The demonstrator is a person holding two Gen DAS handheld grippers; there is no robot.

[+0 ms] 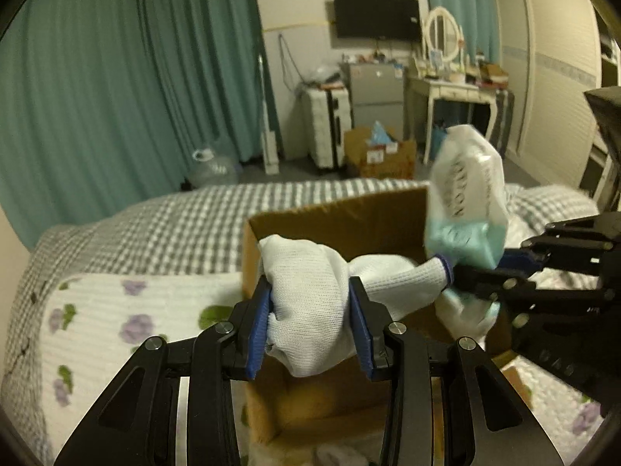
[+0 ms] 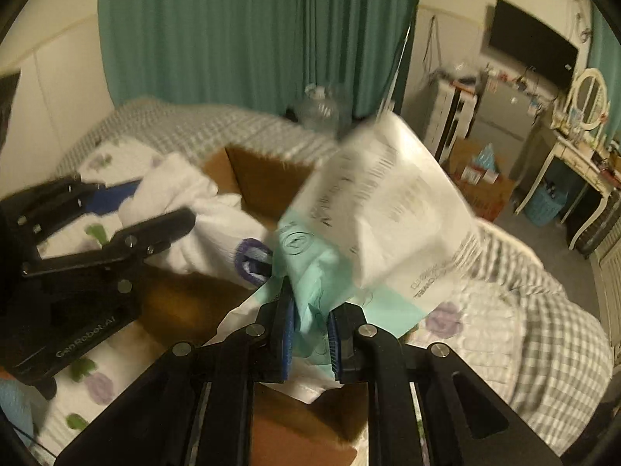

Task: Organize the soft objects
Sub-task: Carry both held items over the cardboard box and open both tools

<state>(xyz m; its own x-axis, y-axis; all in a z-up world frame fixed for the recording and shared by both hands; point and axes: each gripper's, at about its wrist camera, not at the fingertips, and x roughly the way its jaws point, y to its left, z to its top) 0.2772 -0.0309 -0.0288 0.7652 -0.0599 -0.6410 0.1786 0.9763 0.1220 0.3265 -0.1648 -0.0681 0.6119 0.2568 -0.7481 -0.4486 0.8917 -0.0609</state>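
Note:
My left gripper is shut on a bunched white knit glove with a blue cuff, held over an open cardboard box on the bed. My right gripper is shut on the lower edge of a white and mint-green plastic pack, blurred, held above the box. In the left wrist view the pack and the right gripper are at the right. In the right wrist view the glove and the left gripper are at the left.
The box stands on a bed with a white floral blanket over a grey checked cover. Teal curtains, a small fridge, a dressing table and a floor carton lie beyond the bed.

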